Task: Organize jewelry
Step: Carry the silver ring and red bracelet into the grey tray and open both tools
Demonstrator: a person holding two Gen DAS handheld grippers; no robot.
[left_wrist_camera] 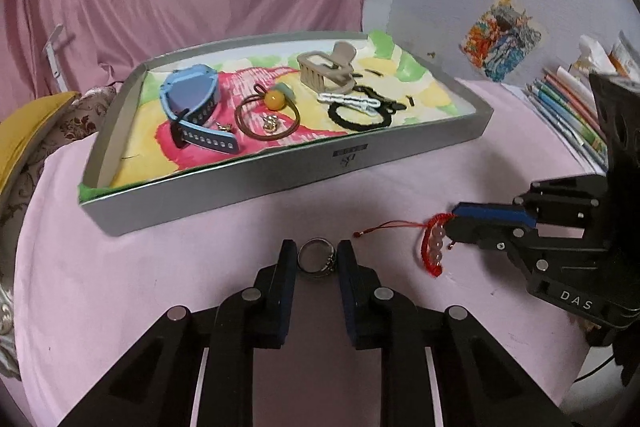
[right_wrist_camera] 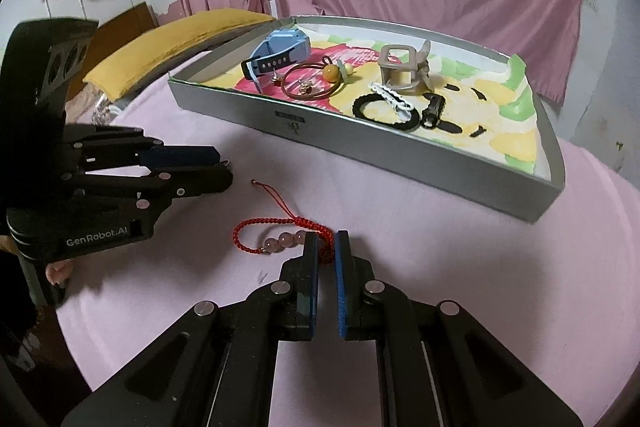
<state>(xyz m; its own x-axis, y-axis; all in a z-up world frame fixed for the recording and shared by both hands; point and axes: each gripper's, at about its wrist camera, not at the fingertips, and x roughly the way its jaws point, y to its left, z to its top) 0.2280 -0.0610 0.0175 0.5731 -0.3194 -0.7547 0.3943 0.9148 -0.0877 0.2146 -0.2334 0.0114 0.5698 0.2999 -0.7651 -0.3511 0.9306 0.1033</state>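
Note:
A grey tray [left_wrist_camera: 280, 183] with a colourful liner holds a blue watch [left_wrist_camera: 192, 103], a brown hair tie with a yellow bead [left_wrist_camera: 274, 99], a beige hair claw [left_wrist_camera: 326, 69], a white clip [left_wrist_camera: 349, 101] and a black band [left_wrist_camera: 356, 117]. My left gripper [left_wrist_camera: 318, 261] is shut on a silver ring [left_wrist_camera: 316, 259] on the pink cloth in front of the tray. My right gripper [right_wrist_camera: 326, 247] is shut on the cord of a red bracelet with pink beads [right_wrist_camera: 280, 239]; the bracelet [left_wrist_camera: 434, 243] also shows in the left wrist view.
The tray [right_wrist_camera: 400, 163] sits at the back of a round table covered in pink cloth [left_wrist_camera: 200, 287]. Books [left_wrist_camera: 568, 107] lie at the right edge. A yellow cushion [right_wrist_camera: 172, 39] lies behind on the left. A pink curtain hangs behind.

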